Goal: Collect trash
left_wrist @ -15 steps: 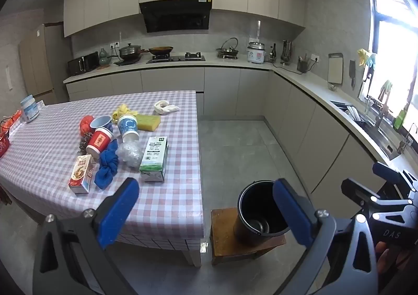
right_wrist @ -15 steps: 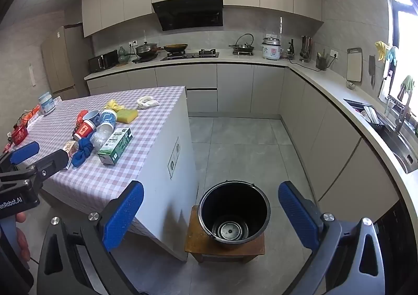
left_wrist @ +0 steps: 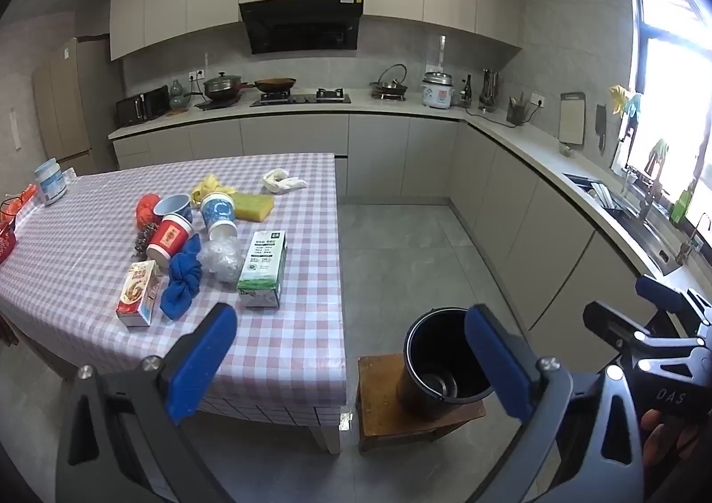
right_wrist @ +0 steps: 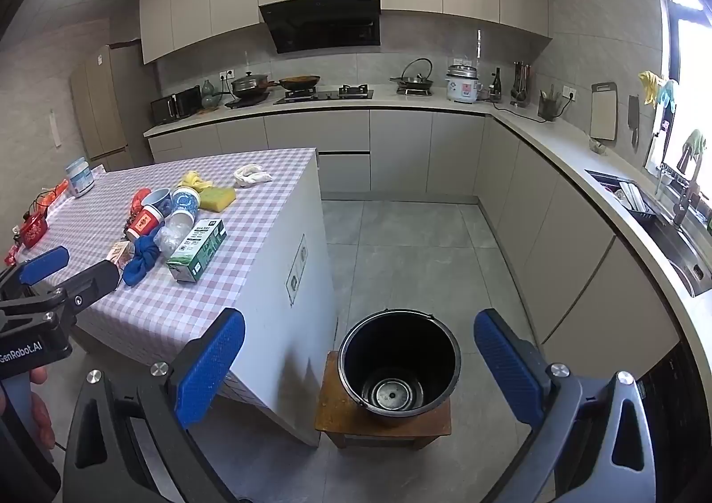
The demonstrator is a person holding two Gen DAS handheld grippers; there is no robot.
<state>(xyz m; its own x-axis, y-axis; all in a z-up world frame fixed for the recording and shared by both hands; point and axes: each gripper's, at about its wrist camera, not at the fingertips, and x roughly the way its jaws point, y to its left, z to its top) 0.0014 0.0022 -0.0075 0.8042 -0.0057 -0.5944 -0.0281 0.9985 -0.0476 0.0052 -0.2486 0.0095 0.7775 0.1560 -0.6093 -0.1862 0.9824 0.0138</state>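
Two sets of jaws are what I am holding out, both spread wide and gripping nothing: my left gripper [left_wrist: 351, 363] is hovering over the near corner of the desk [left_wrist: 285, 347], and my right gripper [right_wrist: 360, 363] is hanging above the black bucket [right_wrist: 399, 358]. That bucket is sitting on a small wooden stool [right_wrist: 333, 414] on the floor, just beside the desk's end, with something round and metallic lying at its bottom. On the checked cloth the trash is lying in a loose cluster: a green-and-white carton [left_wrist: 262, 269] on its side, a crumpled clear plastic cup [left_wrist: 221, 257] touching it, a blue rag [left_wrist: 182, 280], a small red-and-white box [left_wrist: 139, 293], a red paper cup [left_wrist: 169, 237] tipped over, and two blue-and-white cups [left_wrist: 219, 213] near a yellow sponge [left_wrist: 253, 205].
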